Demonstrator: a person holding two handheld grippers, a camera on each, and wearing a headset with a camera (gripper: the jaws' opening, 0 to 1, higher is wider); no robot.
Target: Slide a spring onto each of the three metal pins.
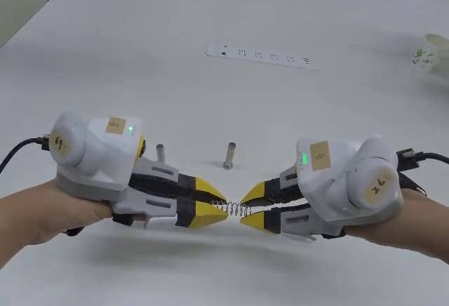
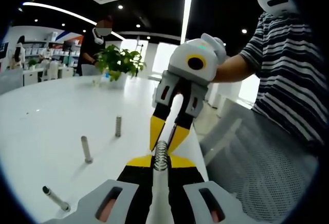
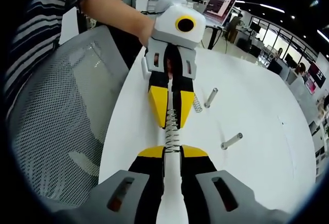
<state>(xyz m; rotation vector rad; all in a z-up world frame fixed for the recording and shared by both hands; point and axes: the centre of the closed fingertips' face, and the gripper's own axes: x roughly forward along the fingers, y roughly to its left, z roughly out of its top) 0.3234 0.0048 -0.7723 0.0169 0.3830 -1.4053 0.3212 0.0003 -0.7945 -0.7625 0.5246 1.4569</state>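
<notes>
The left gripper [image 1: 212, 208] is closed narrow on one end of the spring [image 1: 235, 209]. The right gripper [image 1: 251, 206] pinches the other end, its yellow tips only slightly apart around the coil. The two grippers point at each other, tips near but not touching, low over the desk [image 1: 140, 53]. The spring is a thin, bright wire coil running straight between them. Behind it two short grey metal pins [image 1: 229, 156] stand upright, apart from each other. The left gripper view shows a third pin [image 2: 55, 198] nearer that gripper. The desk is smooth and white, with a white power strip [image 1: 263, 55] farther back. A grey mesh chair [image 3: 67, 106] sits at the desk's edge, in an office with ceiling lights
</notes>
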